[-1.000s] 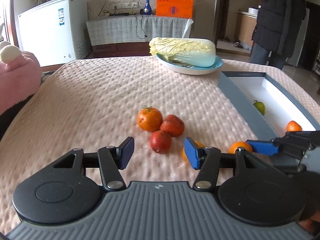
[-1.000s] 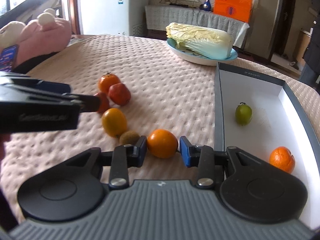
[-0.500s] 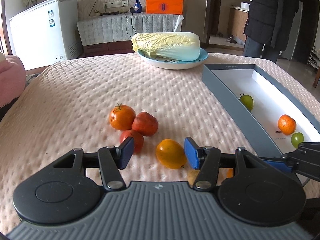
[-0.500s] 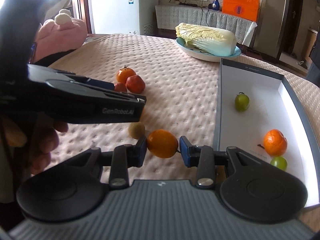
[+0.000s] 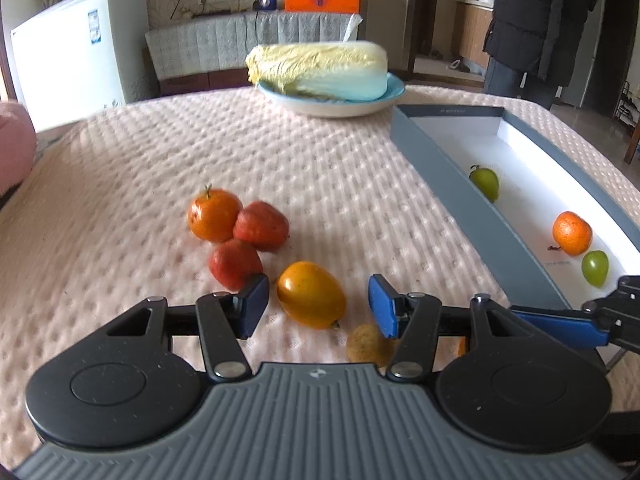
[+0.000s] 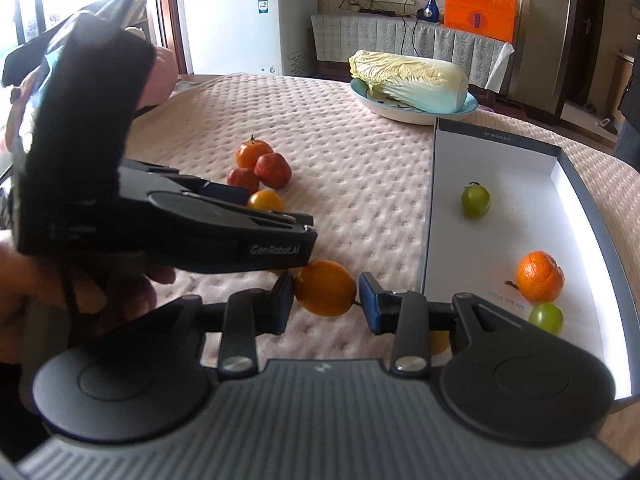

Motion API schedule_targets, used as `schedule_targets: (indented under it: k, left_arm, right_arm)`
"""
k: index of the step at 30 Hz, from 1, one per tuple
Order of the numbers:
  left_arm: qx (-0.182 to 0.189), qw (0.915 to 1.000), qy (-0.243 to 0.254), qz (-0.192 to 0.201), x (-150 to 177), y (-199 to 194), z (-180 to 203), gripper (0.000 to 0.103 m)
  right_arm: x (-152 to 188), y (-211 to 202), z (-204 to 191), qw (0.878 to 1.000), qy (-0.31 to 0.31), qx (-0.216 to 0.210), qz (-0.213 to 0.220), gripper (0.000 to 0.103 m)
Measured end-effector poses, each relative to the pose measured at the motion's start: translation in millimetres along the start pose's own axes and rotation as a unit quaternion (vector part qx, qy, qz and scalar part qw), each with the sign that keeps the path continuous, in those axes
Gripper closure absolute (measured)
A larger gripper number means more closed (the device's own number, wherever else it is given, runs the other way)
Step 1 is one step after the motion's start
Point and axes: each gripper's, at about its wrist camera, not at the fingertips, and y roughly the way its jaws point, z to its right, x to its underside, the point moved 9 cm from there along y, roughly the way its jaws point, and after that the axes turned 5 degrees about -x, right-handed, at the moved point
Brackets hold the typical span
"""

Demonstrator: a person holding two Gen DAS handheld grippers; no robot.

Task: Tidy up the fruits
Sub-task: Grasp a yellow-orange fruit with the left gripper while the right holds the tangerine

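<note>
My right gripper (image 6: 326, 300) is shut on an orange fruit (image 6: 326, 288), just left of the grey box (image 6: 430, 200) with its white inside. In the box lie two green fruits (image 6: 475, 201) (image 6: 546, 317) and a tangerine (image 6: 540, 276). My left gripper (image 5: 318, 306) is open, and a yellow-orange fruit (image 5: 311, 294) lies on the cloth between its fingers, untouched. A small brown fruit (image 5: 366, 344) sits by the right fingertip. Beyond are a tangerine (image 5: 214, 214) and two red fruits (image 5: 261, 226) (image 5: 234, 262). The right gripper's blue finger (image 5: 560, 322) shows at the edge.
A cabbage (image 5: 320, 68) on a blue plate (image 5: 332, 106) stands at the table's far side, beside the box's end. A pink plush toy (image 5: 16, 152) lies at the left edge. A person in a dark coat (image 5: 532, 20) stands behind the table on the right.
My left gripper has shifted right from the red fruit, so the yellow-orange fruit now lies between its fingers. My right gripper has carried the orange away from the small brown fruit, toward the box.
</note>
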Motion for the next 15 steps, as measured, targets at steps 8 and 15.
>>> schedule_targets:
  k: [8, 15]
  left_arm:
    - [-0.010, 0.9999, -0.006, 0.001, 0.3, 3.6, -2.2, 0.051]
    - [-0.005, 1.0000, -0.008, 0.001, 0.2, 2.4, -7.7, 0.059]
  right_arm:
    - [5.0, -0.9, 3.4, 1.000, -0.002, 0.004, -0.006, 0.073]
    - [8.4, -0.6, 2.5, 1.000, 0.001, -0.001, -0.004, 0.073]
